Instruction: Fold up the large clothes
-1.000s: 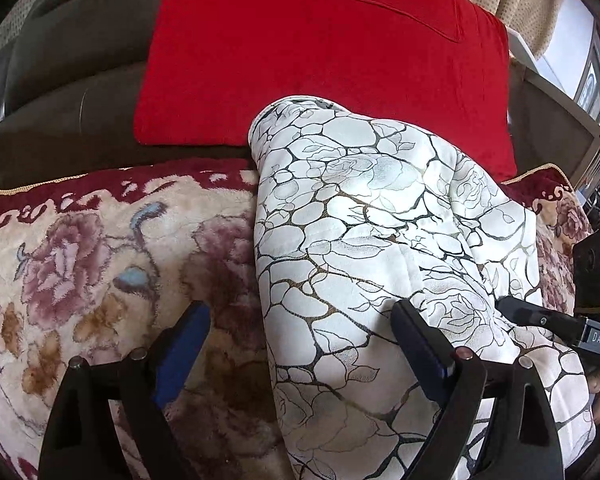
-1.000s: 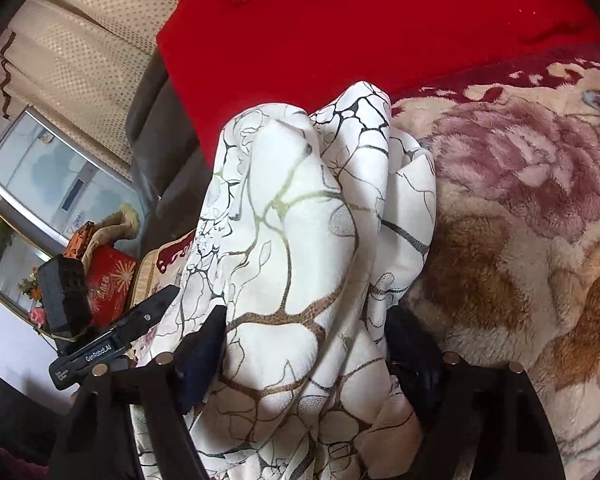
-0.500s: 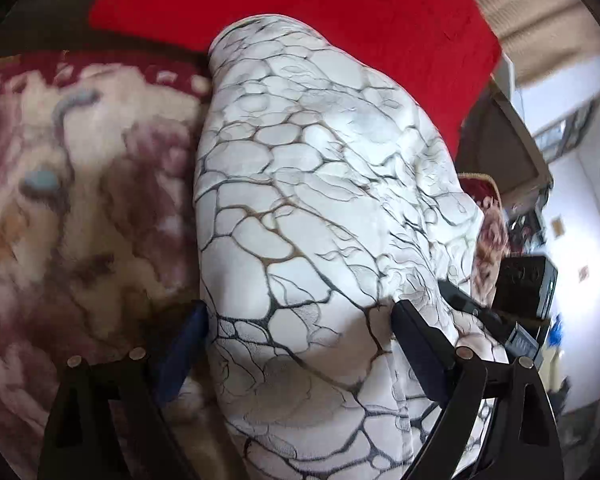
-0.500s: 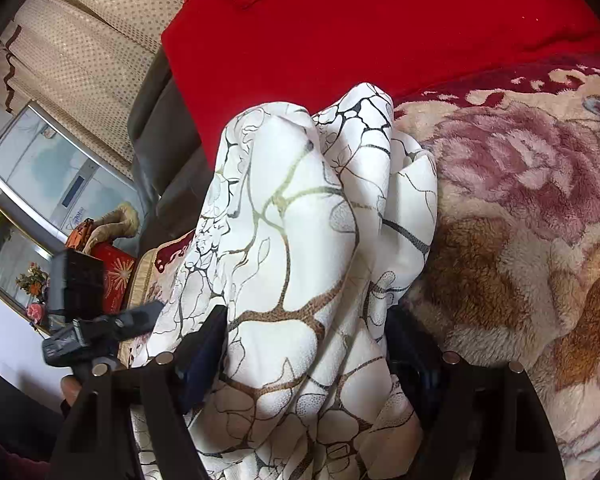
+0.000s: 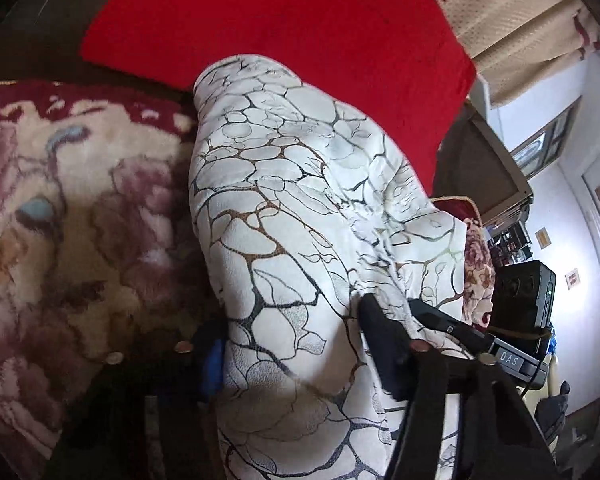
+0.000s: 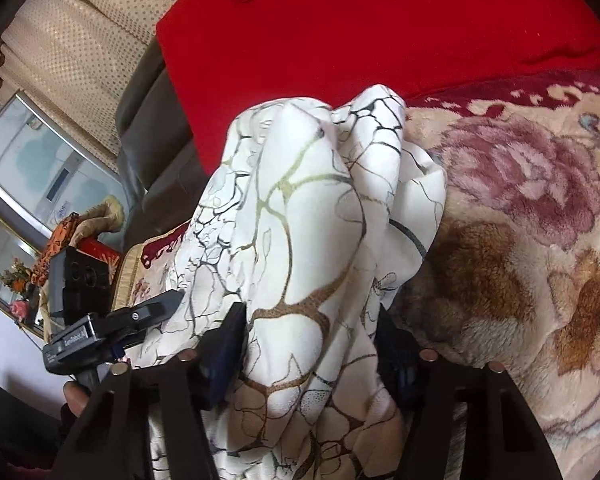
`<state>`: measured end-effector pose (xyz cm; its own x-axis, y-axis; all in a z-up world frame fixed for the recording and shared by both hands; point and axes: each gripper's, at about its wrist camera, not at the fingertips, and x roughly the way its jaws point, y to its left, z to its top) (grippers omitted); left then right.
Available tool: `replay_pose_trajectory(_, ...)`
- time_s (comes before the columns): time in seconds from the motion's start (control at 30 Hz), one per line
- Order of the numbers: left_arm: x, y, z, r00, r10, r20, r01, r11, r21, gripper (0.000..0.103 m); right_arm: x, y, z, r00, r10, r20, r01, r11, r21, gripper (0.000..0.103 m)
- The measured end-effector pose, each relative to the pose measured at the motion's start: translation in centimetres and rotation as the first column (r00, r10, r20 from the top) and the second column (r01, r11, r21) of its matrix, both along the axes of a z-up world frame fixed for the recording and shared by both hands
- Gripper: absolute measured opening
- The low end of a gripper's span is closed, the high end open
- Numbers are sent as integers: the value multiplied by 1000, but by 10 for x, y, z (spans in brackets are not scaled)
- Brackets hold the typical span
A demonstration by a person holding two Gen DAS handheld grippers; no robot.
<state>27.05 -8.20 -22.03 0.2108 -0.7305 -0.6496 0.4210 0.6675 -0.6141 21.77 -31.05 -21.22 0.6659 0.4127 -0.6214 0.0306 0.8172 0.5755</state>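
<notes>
The left gripper (image 5: pixel 296 344) has just been closing, and the cloth (image 5: pixel 300 208) sits between its fingers. Both pads look pressed into the white cloth, so it is pinching a thick fold. The pad at 9 o'clock is dark and partly hidden, so that side is hard to be sure of.

The right gripper (image 6: pixel 311 344) has also just been closing. Its two pads squeeze a bunched fold of the same cloth (image 6: pixel 311 216).

In the right view, the left gripper (image 6: pixel 112 332) shows at 8 o'clock, beside the cloth's edge. In the left view, the right gripper (image 5: pixel 479 344) shows at 4 o'clock, touching the cloth's other edge.

The cloth is white with dark and gold lines like cracks. It lies in a long heap on the blanket (image 5: pixel 60 220), running up toward 12 o'clock. Its far end touches the red cushion (image 5: pixel 284 24).

In the left view, the flowered blanket lies bare from 7 to 10 o'clock. In the right view, the blanket (image 6: pixel 531 248) is open from 2 to 5 o'clock. The dark sofa arm (image 6: pixel 148 152) stands near at 10 o'clock, with a curtain (image 6: pixel 80 48) behind it.
</notes>
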Motion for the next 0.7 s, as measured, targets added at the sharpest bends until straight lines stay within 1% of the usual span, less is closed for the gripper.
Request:
replay_pose_trajectory(0.03, 0, 2, 2, 1000, 2, 0, -2, 1000, -10, 54, 0, 3, 3, 1000, 3, 5, -3, 1000, -4, 60)
replay_pose_trajectory(0.13, -2, 10, 7, 1000, 5, 5, -5, 1000, -20, 53, 1, 10, 12, 1000, 11, 16, -11, 1000, -3, 59)
replay_pose_trajectory(0.27, -14, 26, 25, 997, 20, 72, -20, 1000, 2, 52, 5, 33, 23, 997, 61, 38, -61, 998, -1, 59)
replay_pose_trajectory(0.33, -21, 39, 35, 994, 40, 100, -41, 999, 8, 52, 8, 47, 24, 995, 90, 45, -90, 996, -2, 58)
replay_pose_trajectory(0.4, -28, 58, 45, 988, 73, 135, -77, 997, 22, 52, 11, 64, 29, 989, 125, 73, -125, 992, -15, 58)
replay_pose_trajectory(0.43, -31, 68, 48, 983, 93, 156, -100, 994, 37, 52, 12, 71, 32, 986, 138, 90, -138, 990, -11, 58)
replay_pose_trajectory(0.47, -32, 73, 49, 981, 107, 161, -117, 992, 52, 52, 16, 80, 34, 982, 153, 106, -154, 988, 3, 57)
replay_pose_trajectory(0.53, -33, 82, 44, 980, 135, 145, -149, 985, 86, 52, 23, 92, 35, 978, 180, 108, -181, 984, 2, 56)
replay_pose_trajectory(0.57, -32, 83, 38, 981, 144, 128, -160, 979, 126, 54, 27, 97, 32, 978, 186, 99, -187, 982, -3, 56)
replay_pose_trajectory(0.63, -30, 76, 23, 981, 159, 115, -182, 957, 225, 65, 38, 103, 13, 983, 181, 32, -181, 983, -2, 56)
replay_pose_trajectory(0.67, -32, 70, 20, 980, 144, 136, -175, 951, 254, 67, 42, 104, -2, 985, 171, -9, -171, 985, -20, 56)
replay_pose_trajectory(0.7, -35, 63, 21, 980, 123, 158, -162, 950, 268, 72, 44, 101, -12, 987, 159, -27, -160, 987, -14, 57)
